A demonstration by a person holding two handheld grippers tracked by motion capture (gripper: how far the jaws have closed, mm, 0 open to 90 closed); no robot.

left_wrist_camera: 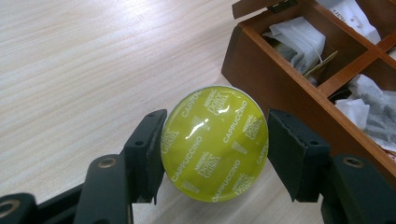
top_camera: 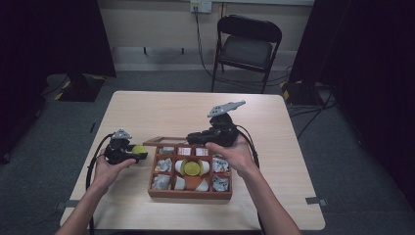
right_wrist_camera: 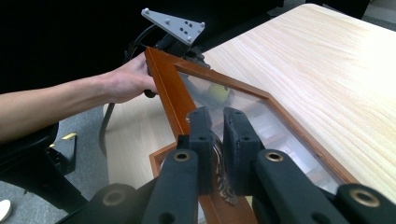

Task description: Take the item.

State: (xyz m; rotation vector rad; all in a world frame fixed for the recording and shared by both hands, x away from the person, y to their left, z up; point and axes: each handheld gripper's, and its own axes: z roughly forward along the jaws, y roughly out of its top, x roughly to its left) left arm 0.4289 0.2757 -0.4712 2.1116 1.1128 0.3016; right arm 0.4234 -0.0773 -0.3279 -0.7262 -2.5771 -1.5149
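Our left claw [left_wrist_camera: 215, 144] holds the green coffee pod [left_wrist_camera: 214, 143] just beside the wooden box [top_camera: 190, 194], above the counter [top_camera: 161, 110]. Our right claw [right_wrist_camera: 218, 140] pinches the glass lid [right_wrist_camera: 243, 112] open. We should keep the lid up and lower the pod gently.

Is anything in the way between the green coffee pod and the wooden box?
Nothing visible blocks it. The left claw grips the coffee pod just beside the wooden box, and the right claw holds the glass lid up, leaving the compartments open.
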